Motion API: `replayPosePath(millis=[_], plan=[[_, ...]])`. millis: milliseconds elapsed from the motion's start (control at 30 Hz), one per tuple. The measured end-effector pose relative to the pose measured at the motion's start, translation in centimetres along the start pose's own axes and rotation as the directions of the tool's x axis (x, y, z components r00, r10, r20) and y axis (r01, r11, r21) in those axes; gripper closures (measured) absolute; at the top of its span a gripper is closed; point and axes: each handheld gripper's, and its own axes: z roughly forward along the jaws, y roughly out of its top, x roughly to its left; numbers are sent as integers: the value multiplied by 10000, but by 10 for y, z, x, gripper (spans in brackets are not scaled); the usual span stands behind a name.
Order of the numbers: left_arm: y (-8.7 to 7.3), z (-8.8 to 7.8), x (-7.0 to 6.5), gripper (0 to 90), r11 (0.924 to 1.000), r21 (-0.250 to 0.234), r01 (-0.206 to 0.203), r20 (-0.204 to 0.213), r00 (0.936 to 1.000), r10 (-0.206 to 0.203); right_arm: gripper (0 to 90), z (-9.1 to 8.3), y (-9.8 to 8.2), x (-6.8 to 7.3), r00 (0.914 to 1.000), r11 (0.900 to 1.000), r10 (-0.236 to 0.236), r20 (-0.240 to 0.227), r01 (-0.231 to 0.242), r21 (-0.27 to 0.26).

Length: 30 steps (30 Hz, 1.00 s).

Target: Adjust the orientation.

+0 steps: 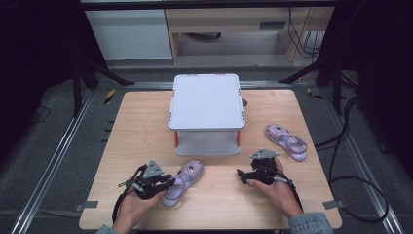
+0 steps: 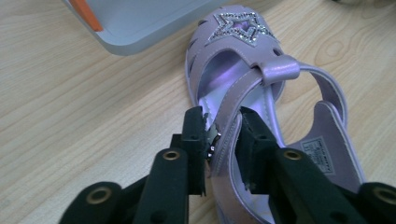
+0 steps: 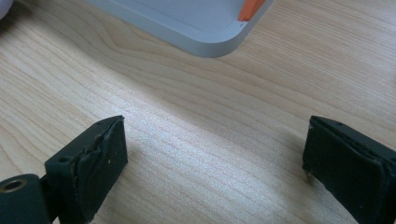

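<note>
Left gripper (image 2: 223, 128) pinching the near lilac sandal's (image 2: 243, 88) side strap; grasp step in hand.
Right gripper (image 1: 249, 176) jaws wide, nothing between, idle over bare surface (image 1: 146, 122). Sandal lies just before the white two-tier rack (image 1: 206, 112); second sandal (image 1: 286, 141) farther right. Next, likely: lift toward rack, keeping the strap pinched.
</note>
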Motion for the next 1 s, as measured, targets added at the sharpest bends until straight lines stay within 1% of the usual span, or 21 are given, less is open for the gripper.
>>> replayPosePath(millis=[33, 100, 133, 167, 333, 400, 433, 500, 533, 567, 600, 633, 700, 733, 767, 800, 833, 900, 933, 967, 1000], plan=[[1, -1, 0, 763, 10000, -72, 62, -22, 10000, -63, 66, 0, 0, 0, 10000, 10000, -8, 0, 8, -2], [5, -3, -4, 785, 9998, -177, -45, -281, 9996, 40, 66, 0, 0, 0, 10000, 10000, 1, -1, -1, 2], [5, -3, -4, 785, 9998, -177, -45, -281, 9996, 40, 66, 0, 0, 0, 10000, 10000, 1, -1, -1, 2], [9, -3, -7, 785, 9997, -219, -138, -409, 9991, 129, 66, 0, 0, 0, 10000, 10000, 2, 0, -2, 2], [17, -4, -8, 789, 9992, -410, 1, -386, 9993, -16, 67, 0, 0, 0, 10000, 10000, 9, 7, -9, 6], [23, -4, -7, 789, 9986, -510, 98, -393, 9992, -118, 68, 0, 0, 0, 10000, 10000, 10, 9, -10, 3], [30, -4, -7, 788, 9979, -634, 140, -431, 9989, -168, 74, -1, 0, 0, 10000, 10000, 16, -3, -16, -2], [33, -4, -6, 788, 9976, -672, 158, -432, 9989, -187, 89, -1, 0, 0, 10000, 10000, 10, -15, -10, -6], [36, -3, -5, 788, 9972, -728, 193, -444, 9988, -226, 132, -2, -1, 0, 10000, 10000, -13, -24, 13, -27], [41, -2, -4, 787, 9970, -744, 226, -455, 9986, -261, 229, -6, 1, -3, 9999, 9999, 129, -73, -129, -11], [41, -2, -4, 787, 9970, -744, 226, -455, 9986, -261, 229, -6, 1, -3, 9999, 9999, 129, -73, -129, -11], [46, 1, -2, 787, 9963, -798, 305, -451, 9984, -341, 326, -11, 2, -7, 9991, 9993, 352, -221, -354, -97], [50, 3, 0, 788, 9962, -812, 327, -490, 9981, -368, 447, -17, 4, -9, 9997, 9994, 182, -145, -186, -282], [50, 3, 0, 788, 9962, -812, 327, -490, 9981, -368, 447, -17, 4, -9, 9997, 9994, 182, -145, -186, -282], [52, 5, 0, 788, 9962, -802, 329, -533, 9979, -372, 549, -24, 7, -9, 9997, 9988, 168, -201, -177, -454], [54, 6, 1, 788, 9966, -773, 302, -576, 9977, -347, 549, -24, 7, -9, 9997, 9988, 168, -201, -177, -454], [57, 9, 3, 789, 9970, -709, 303, -652, 9973, -350, 613, -31, 11, -7, 9995, 9981, 104, -289, -122, -596], [59, 13, 5, 791, 9969, -695, 358, -749, 9963, -410, 668, -36, 15, -7, 9993, 9975, 119, -361, -144, -694], [59, 13, 5, 791, 9969, -695, 358, -749, 9963, -410, 686, -40, 18, -7, 9989, 9964, 76, -460, -115, -836], [60, 15, 7, 791, 9962, -739, 454, -819, 9953, -514, 706, -44, 21, -8, 9981, 9954, 117, -601, -174, -940], [60, 15, 7, 791, 9962, -739, 454, -819, 9953, -514, 706, -44, 21, -8, 9981, 9954, 117, -601, -174, -940]])
